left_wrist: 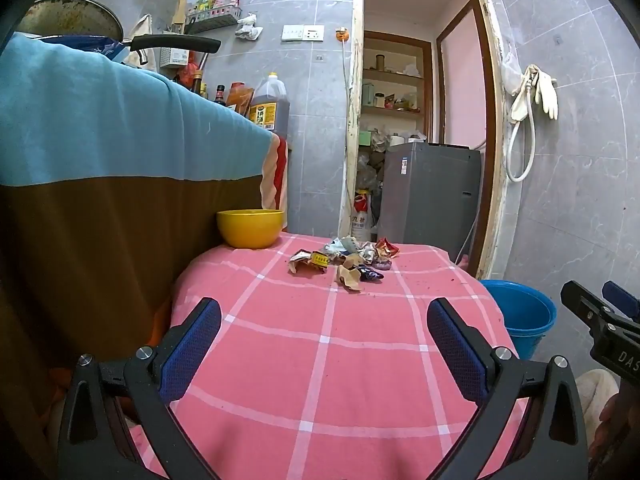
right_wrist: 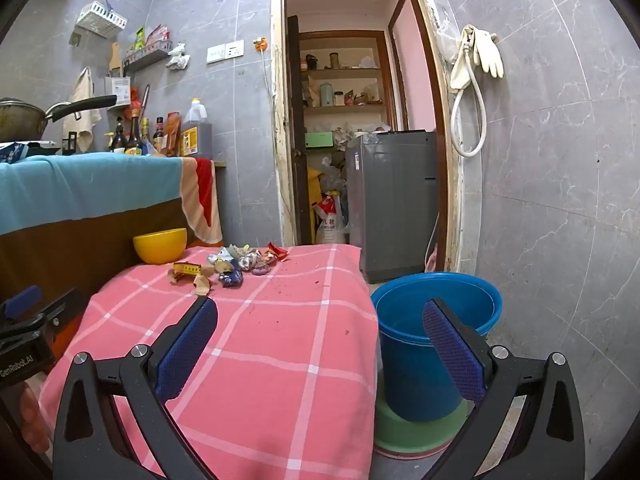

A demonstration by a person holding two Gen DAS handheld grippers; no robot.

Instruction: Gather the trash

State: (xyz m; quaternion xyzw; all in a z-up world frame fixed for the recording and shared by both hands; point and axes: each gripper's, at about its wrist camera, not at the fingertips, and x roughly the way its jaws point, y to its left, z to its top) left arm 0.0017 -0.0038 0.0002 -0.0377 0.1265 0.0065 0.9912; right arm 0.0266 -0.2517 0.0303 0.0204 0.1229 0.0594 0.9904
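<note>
A small pile of crumpled wrappers and paper scraps lies at the far end of a table covered with a pink checked cloth; it also shows in the right wrist view. A blue bucket stands on the floor to the right of the table, also in the left wrist view. My left gripper is open and empty above the near part of the cloth, well short of the pile. My right gripper is open and empty over the table's right edge, beside the bucket.
A yellow bowl sits at the far left corner of the table. A counter draped in blue and brown cloth rises on the left. A grey washing machine stands in the doorway behind. The bucket rests on a green basin.
</note>
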